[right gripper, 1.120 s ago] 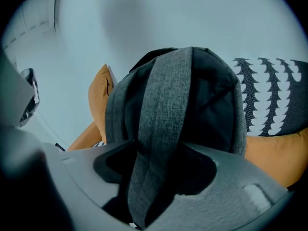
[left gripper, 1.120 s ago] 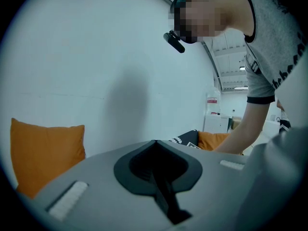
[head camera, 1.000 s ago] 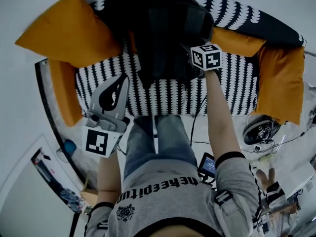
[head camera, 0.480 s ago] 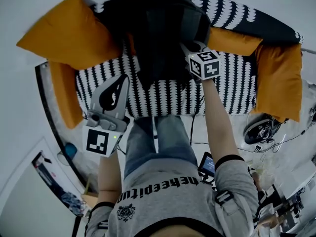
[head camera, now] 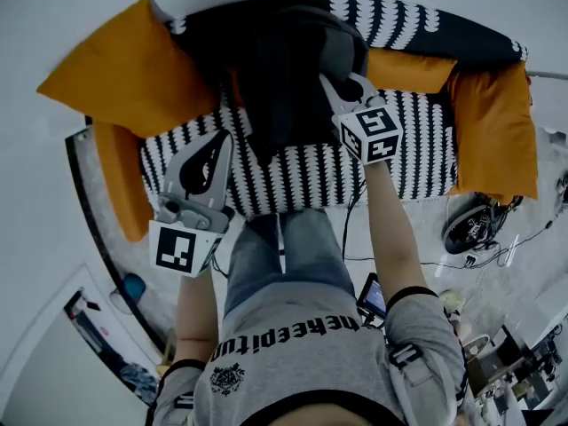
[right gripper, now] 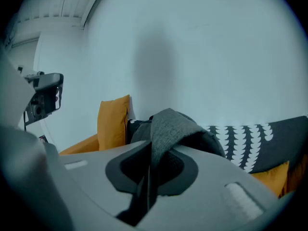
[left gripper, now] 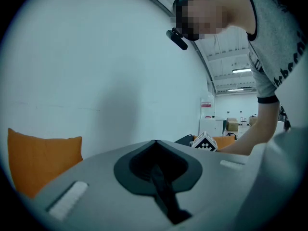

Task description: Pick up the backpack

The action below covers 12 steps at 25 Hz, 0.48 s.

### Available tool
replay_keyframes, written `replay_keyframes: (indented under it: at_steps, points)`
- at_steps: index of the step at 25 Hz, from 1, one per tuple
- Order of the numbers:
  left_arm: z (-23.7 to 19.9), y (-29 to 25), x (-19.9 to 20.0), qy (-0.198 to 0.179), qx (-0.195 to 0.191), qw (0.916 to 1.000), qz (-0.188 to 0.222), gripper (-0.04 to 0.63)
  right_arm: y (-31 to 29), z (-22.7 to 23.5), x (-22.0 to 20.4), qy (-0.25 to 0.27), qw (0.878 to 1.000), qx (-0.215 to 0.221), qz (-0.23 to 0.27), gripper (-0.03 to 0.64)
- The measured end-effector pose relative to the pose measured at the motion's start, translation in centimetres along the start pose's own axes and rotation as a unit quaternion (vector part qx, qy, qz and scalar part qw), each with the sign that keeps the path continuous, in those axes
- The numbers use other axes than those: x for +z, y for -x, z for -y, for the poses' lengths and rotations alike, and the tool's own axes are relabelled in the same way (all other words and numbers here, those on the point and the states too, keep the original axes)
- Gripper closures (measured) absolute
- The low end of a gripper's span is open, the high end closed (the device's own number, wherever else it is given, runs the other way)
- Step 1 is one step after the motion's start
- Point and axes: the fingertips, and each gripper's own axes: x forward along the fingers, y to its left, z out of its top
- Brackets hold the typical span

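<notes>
Right gripper view: your right gripper has just closed its jaws on the backpack.
The backpack sits at the sofa's back edge; your left gripper is closed, empty.

Dim bluish light, fisheye edges.

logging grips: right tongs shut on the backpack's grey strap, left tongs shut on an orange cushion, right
Not quite. The left tongs are shut on nothing; the orange cushion sits apart, per the left gripper view. The right tongs do clamp the backpack's grey strap.
</notes>
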Motion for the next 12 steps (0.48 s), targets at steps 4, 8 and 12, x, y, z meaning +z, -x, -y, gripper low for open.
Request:
replay_keyframes:
  at_steps: [4,8,12]
  points:
    - [0.0,1.3,1.3,-0.007,-0.008,0.9999,0.008,0.579,2.3,-1.4,2.5,0.011,0.999,-0.018,0.032,0.589]
    - [-0.1,2.4,2.1,-0.009,-0.012,0.9998,0.013,0.579,4.4,-2.4,4.6,0.016,0.997,-0.037,0.062,0.589]
    - [-0.1,3.4,3.3,-0.013,-0.019,0.9995,0.022,0.58,6.6,-3.4,6.4,0.017,0.995,-0.054,0.085,0.589]
